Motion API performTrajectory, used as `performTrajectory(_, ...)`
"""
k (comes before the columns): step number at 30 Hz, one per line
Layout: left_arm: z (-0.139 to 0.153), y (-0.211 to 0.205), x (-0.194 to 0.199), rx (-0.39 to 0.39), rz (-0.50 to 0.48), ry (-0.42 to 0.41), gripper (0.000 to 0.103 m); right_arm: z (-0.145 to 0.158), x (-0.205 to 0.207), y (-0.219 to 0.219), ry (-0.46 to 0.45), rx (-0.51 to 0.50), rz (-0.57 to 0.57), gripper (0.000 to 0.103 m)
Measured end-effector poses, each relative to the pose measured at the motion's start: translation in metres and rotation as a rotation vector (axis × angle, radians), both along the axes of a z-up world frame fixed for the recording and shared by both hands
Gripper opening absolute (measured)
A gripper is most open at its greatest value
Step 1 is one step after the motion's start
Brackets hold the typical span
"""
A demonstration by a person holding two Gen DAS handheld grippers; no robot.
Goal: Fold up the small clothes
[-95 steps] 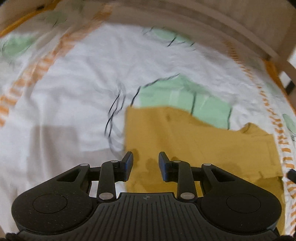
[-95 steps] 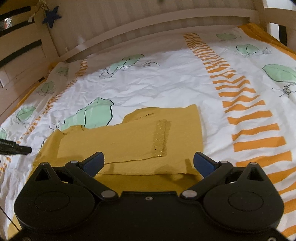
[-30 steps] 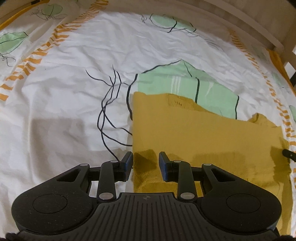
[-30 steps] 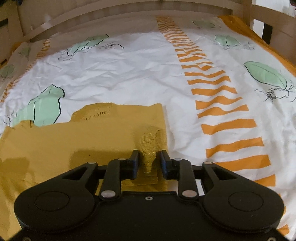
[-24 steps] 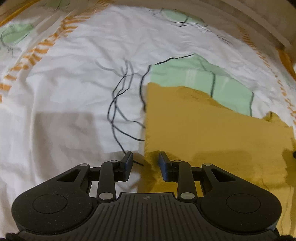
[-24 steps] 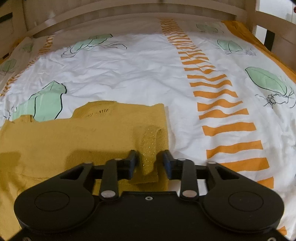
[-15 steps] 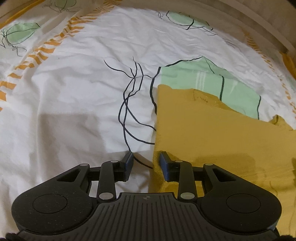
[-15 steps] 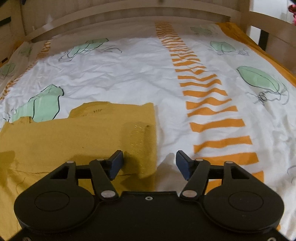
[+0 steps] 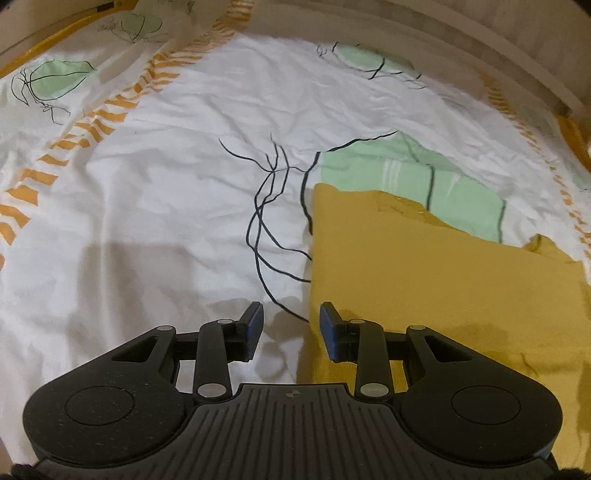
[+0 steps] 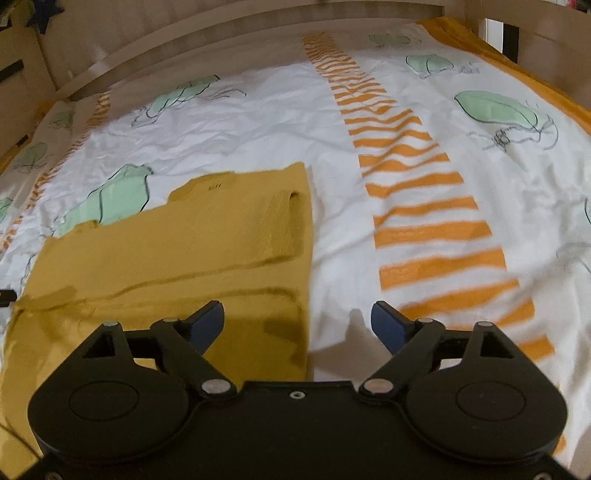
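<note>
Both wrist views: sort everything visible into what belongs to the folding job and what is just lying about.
Part of the job:
- mustard-yellow knit garment, lying folded flat
- left gripper, open
- right gripper, open

Just there:
- white bedsheet with green leaves and orange stripes
- pale wooden bed frame
- dark blue star ornament

A bed is covered by a creased white sheet printed with green leaves and orange stripes. Pale wooden rails are seen beyond it.
</note>
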State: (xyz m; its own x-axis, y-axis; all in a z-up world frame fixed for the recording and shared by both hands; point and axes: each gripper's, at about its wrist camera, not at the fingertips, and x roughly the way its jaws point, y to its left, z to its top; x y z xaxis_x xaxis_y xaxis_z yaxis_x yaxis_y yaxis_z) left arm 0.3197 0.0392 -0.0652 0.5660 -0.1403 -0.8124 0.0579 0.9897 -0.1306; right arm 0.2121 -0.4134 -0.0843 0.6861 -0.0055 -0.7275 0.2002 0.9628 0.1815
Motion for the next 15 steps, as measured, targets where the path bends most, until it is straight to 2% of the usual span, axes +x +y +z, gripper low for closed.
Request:
performTrajectory(7,0.007,0.002,-0.028,-0.029,-0.036,-0.015,0.033,0.003,-0.023,0.005,-0.007,0.029,0.004,0.091)
performTrajectory(15,0.004,-0.005,-0.024,-0.074,-0.053,0.019,0.033,0.012,0.011,0.006,-0.117,0.085,0.038,0.092)
